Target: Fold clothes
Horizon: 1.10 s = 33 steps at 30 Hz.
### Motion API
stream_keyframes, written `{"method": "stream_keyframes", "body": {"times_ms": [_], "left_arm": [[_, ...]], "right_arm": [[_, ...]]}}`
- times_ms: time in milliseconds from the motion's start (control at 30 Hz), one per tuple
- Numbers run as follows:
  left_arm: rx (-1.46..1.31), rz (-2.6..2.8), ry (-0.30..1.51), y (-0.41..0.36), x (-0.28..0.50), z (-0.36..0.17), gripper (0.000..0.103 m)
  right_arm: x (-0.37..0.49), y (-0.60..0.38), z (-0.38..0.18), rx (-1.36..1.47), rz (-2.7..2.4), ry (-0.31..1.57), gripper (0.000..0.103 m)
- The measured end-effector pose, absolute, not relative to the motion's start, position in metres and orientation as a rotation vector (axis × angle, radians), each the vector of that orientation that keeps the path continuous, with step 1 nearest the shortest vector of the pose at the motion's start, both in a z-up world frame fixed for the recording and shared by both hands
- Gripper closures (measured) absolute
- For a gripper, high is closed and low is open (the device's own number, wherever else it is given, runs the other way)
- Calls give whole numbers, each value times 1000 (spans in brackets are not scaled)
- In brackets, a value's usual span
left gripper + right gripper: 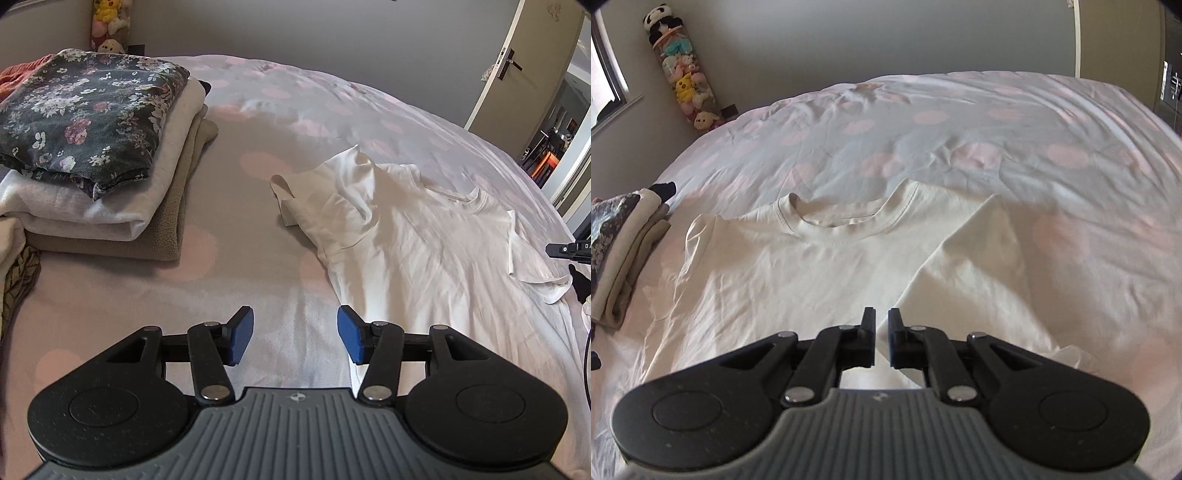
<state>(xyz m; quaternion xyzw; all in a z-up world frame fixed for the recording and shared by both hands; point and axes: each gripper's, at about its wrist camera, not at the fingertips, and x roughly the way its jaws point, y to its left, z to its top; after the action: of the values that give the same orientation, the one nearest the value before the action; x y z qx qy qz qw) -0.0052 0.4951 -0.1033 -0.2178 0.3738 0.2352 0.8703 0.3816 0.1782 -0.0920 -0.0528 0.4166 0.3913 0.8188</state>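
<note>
Landmark is the white T-shirt (424, 243), lying front-up on the spotted bed sheet (229, 155), collar at the far end and hem toward the person, so its long axis runs away from both tongs.

Left of the shirt, well apart, sits the stack of folded clothes (96, 147) with a dark floral piece on top. The shirt's left sleeve (295, 206) is rumpled and bunched up, pointing toward that stack.

The left gripper (295, 339) hangs above bare sheet just beside the shirt's left edge, near the hem. Its jaws stand apart with nothing between the blue pads (242, 334). The shirt lies ahead and to the right of it.

The collar (846, 218) is centred at the far end in the right wrist view. The right sleeve (979, 251) already lies folded in over the body, its diagonal edge running from near the collar down toward the hem.

The right gripper (881, 338) is over the near part of the shirt, right above the lower end of that diagonal edge. Its jaws are almost together, a narrow slit left. No cloth shows between them, so it looks empty.

Judgement: the right side is done and the left is not. The left gripper is nearer the bunched left sleeve, so the next reach likely goes forward and right from it.
</note>
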Motion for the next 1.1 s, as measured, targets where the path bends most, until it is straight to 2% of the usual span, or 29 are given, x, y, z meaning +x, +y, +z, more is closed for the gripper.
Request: {"method": "stream_keyframes", "body": {"times_ms": [133,400,500,600,767,800,933,1100], "left_arm": [[-440,485,797,492,0,-106,55],[-355,375,826,462,74,-98,55],[-296,319,851,441,121,-92,55],[-249,244,879,417,172,-90,55],[-136,96,931,373,262,-92,55],[-112,69,938,365,278,-93,55],[-23,-30,957,334,348,-102,55],[56,-85,988,307,426,-122,55]], "right_arm": [[387,140,-83,-58,778,868,88],[379,58,-108,-85,546,825,86],[375,45,-124,-104,512,829,86],[371,37,-138,-124,499,841,71],[368,60,-149,-206,568,883,65],[368,65,-149,-221,578,885,61],[370,76,-157,-274,608,878,60],[383,63,-164,-183,639,882,60]]}}
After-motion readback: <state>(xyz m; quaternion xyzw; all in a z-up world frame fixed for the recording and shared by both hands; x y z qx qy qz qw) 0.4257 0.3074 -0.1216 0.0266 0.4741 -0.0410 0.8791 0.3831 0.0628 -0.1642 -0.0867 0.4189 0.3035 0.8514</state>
